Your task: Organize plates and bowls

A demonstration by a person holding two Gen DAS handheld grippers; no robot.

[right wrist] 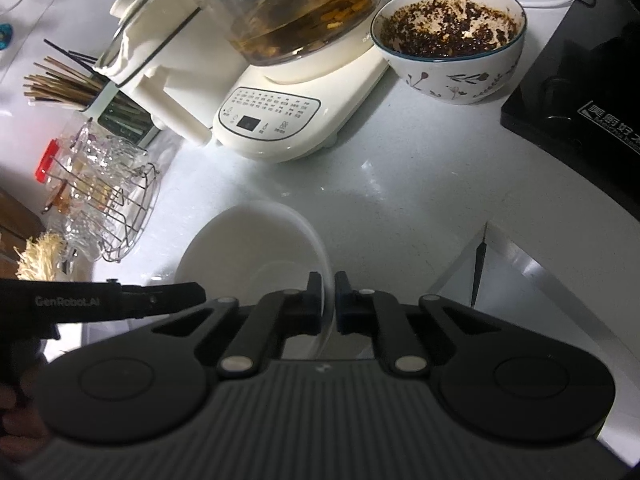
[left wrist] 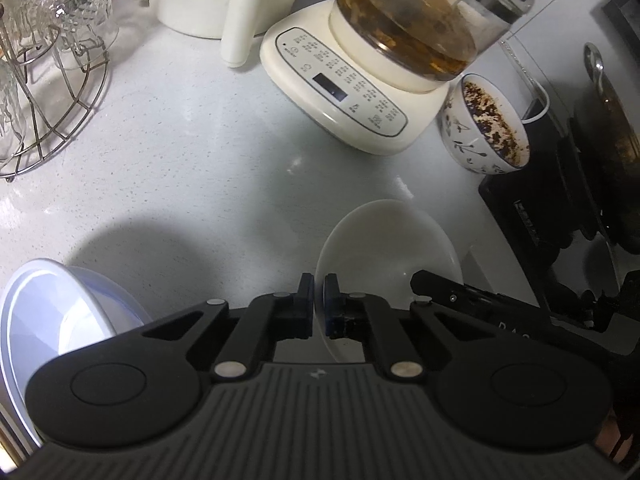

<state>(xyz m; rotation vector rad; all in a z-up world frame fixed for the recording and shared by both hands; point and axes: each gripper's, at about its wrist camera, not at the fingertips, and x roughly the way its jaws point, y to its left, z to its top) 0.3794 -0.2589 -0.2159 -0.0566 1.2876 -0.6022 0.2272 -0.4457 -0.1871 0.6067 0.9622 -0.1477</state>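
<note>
My left claw (left wrist: 319, 300) and right claw (right wrist: 328, 300) both pinch the bowl (left wrist: 384, 236) rim, on opposite sides.

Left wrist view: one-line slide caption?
Left gripper shut on white bowl rim, right gripper opposite.
</note>
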